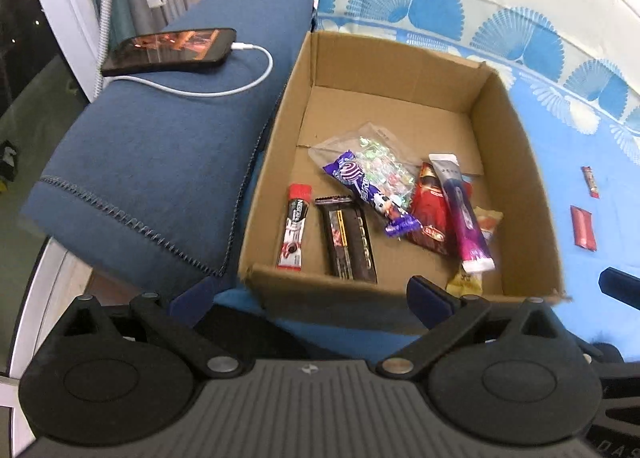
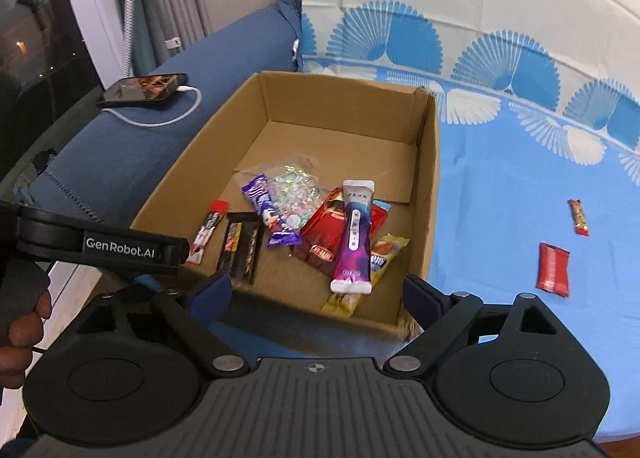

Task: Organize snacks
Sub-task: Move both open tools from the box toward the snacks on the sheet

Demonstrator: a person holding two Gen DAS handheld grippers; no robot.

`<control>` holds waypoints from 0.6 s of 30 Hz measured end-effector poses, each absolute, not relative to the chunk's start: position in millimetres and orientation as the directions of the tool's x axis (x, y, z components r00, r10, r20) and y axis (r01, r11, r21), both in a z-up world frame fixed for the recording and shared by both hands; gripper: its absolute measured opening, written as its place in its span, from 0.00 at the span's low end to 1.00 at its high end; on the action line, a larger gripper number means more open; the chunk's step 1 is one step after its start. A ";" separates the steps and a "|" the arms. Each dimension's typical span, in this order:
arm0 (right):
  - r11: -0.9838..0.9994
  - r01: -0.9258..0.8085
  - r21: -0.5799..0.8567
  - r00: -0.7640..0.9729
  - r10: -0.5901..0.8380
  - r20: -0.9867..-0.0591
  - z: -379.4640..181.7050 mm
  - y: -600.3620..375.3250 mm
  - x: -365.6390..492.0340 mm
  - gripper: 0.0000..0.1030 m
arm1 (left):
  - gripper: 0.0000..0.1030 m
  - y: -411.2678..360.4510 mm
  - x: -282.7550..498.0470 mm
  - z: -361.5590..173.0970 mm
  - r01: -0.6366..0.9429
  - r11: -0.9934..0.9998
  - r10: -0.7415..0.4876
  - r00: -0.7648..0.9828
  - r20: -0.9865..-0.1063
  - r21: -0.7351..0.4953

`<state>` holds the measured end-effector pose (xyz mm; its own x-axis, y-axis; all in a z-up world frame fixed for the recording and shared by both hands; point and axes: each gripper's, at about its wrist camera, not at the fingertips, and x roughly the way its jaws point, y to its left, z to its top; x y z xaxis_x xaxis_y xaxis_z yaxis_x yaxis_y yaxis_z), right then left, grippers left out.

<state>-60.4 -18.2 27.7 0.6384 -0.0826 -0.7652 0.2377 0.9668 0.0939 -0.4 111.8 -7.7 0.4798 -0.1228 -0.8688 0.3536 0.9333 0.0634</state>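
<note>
Snacks point(image 2: 320, 230) lie gathered in the cardboard box point(image 2: 432, 186) at frame centre; two red packets point(image 2: 554, 268) await on the bed at right. Both grippers' fingers point(image 2: 212, 290) stand released, empty.

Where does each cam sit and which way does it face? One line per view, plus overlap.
Left wrist: on the left claw, angled down over the near rim of the cardboard box; its own open fingers frame the bottom, and the right claw's tip pokes in at the right edge.
Right wrist: on the right claw, angled down at the box's near right corner; its own open fingers, the left claw's body and a hand show.
Shared: box, snacks inside, phone, two red wrappers on the blue cloth.
</note>
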 end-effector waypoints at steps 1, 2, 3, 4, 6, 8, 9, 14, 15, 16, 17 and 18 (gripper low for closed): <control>0.968 0.236 0.091 0.644 -0.086 -0.760 30.4 -15.4 -67.2 0.91 | 1.00 114.3 -7.2 -4.3 0.352 0.934 -0.125 0.488 -0.864 0.064; 0.968 0.234 0.086 0.649 -0.090 -0.756 33.1 -12.3 -73.4 0.91 | 1.00 115.5 -13.2 -1.7 0.352 0.934 -0.127 0.495 -0.860 0.065; 0.969 0.233 0.080 0.654 -0.095 -0.750 35.6 -9.7 -78.8 0.91 | 1.00 117.4 -19.2 1.4 0.352 0.934 -0.130 0.502 -0.855 0.065; 0.970 0.233 0.074 0.661 -0.102 -0.743 38.4 -7.2 -84.1 0.92 | 1.00 119.0 -24.4 4.4 0.353 0.933 -0.133 0.510 -0.850 0.066; 0.969 0.237 0.066 0.677 -0.116 -0.727 44.4 -4.2 -94.1 0.92 | 1.00 121.5 -32.8 10.7 0.356 0.932 -0.136 0.530 -0.837 0.074; 0.969 0.241 0.061 0.696 -0.129 -0.707 51.3 -2.6 -104.2 0.93 | 1.00 123.7 -41.1 18.3 0.358 0.930 -0.142 0.553 -0.821 0.080; 0.968 0.243 0.059 0.703 -0.134 -0.698 53.9 -2.2 -108.7 0.93 | 1.00 124.7 -44.8 21.8 0.358 0.930 -0.145 0.561 -0.815 0.082; 0.967 0.247 0.056 0.732 -0.149 -0.665 64.3 0.8 -127.8 0.93 | 1.00 125.9 -62.8 36.1 0.368 0.926 -0.165 0.595 -0.787 0.084; 0.967 0.247 0.056 0.737 -0.150 -0.659 66.0 1.4 -131.5 0.93 | 1.00 125.1 -66.2 38.0 0.372 0.924 -0.168 0.599 -0.783 0.086; 0.967 0.248 0.055 0.741 -0.153 -0.654 67.2 2.5 -134.9 0.93 | 1.00 123.9 -68.4 39.3 0.378 0.921 -0.172 0.601 -0.780 0.089; 0.967 0.249 0.053 0.744 -0.156 -0.649 68.8 3.3 -137.9 0.93 | 1.00 122.9 -71.2 40.5 0.384 0.919 -0.175 0.603 -0.778 0.091; 0.967 0.251 0.052 0.749 -0.160 -0.642 70.6 3.4 -141.3 0.93 | 1.00 121.8 -73.6 41.2 0.389 0.916 -0.178 0.605 -0.776 0.093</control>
<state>-141.3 3.4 70.6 0.7495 -0.1601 -0.6424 0.2513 0.9665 0.0522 -73.6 121.8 41.2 0.6050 -0.1778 -0.7761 0.3892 0.9164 0.0934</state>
